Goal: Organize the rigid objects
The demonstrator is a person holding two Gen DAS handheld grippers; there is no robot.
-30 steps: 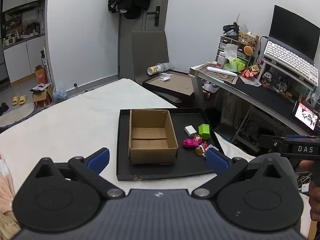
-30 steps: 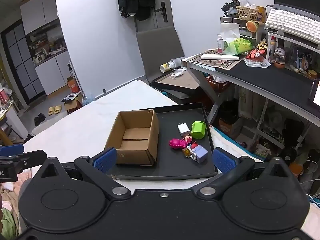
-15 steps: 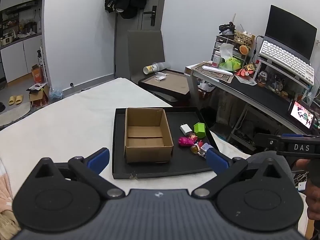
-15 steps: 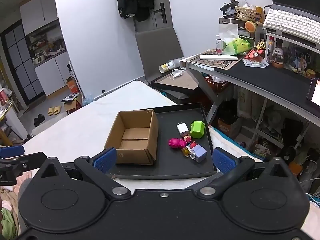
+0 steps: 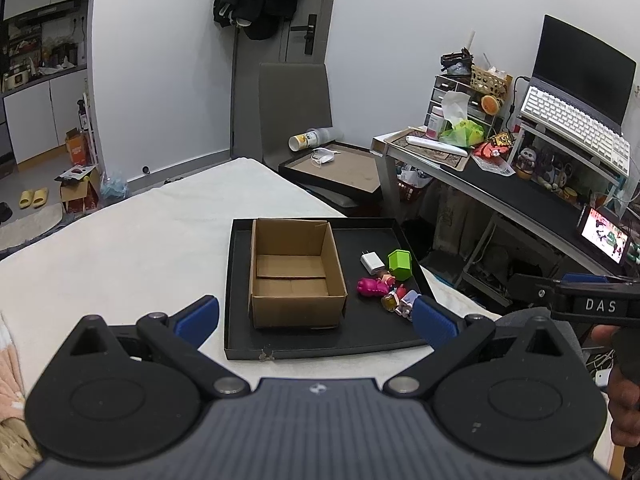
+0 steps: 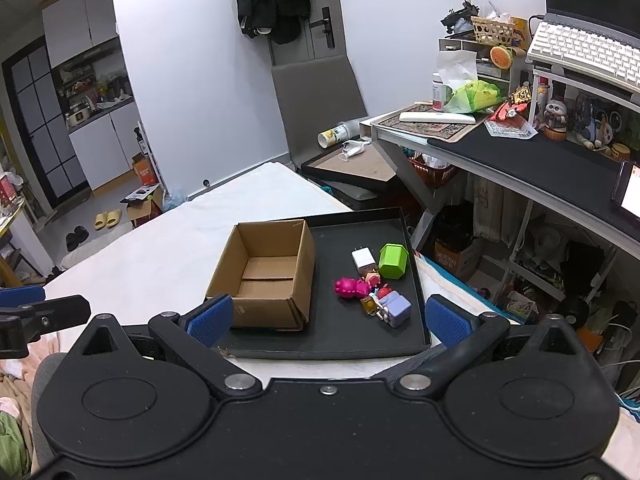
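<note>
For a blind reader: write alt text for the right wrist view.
An open right gripper hovers before a black tray holding an empty brown cardboard box, beside a white charger, green plastic block, pink toy and lilac cube.

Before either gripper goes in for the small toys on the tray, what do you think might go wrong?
The pink toy, amber piece and lilac cube lie touching, so closing on one may drag another. The cardboard box stands close beside them; an open finger could nudge it. The cube is near the tray edge.
</note>
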